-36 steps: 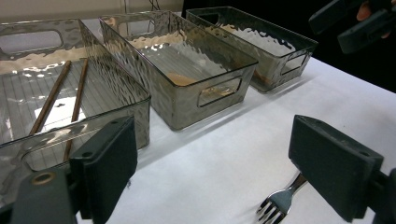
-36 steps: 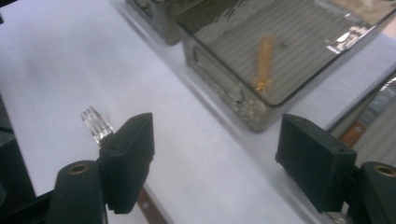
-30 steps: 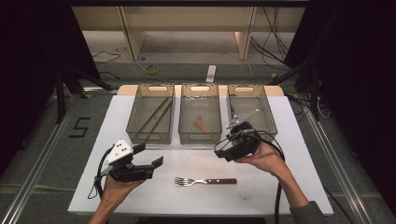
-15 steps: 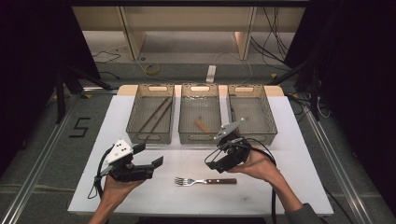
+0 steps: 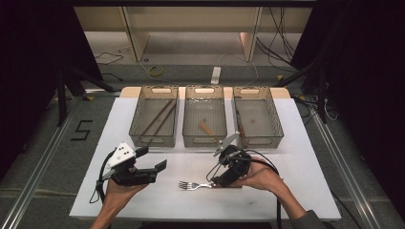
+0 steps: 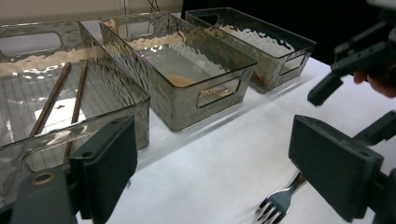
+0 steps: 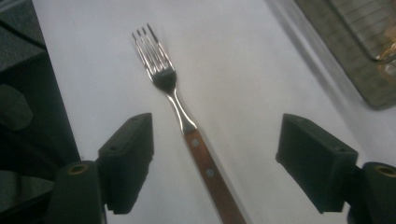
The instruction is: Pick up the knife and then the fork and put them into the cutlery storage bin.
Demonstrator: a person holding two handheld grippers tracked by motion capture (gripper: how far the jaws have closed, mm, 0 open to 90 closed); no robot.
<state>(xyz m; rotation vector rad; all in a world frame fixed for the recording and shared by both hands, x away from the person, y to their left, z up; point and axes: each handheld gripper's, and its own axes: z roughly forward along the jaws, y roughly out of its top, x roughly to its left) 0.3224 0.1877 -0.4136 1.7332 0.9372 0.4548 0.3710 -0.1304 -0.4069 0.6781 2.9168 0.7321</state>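
The fork (image 5: 200, 185) lies flat on the table (image 5: 296, 191), in front of the middle bin (image 5: 205, 141). The right gripper (image 7: 212, 156) has just been closing its jaws, but they are spread on both sides of the handle and do not touch it. The left gripper (image 5: 152, 160), left of the fork, is spread and empty. The handle is thin and low, so the pads may slip over it or push it sideways.
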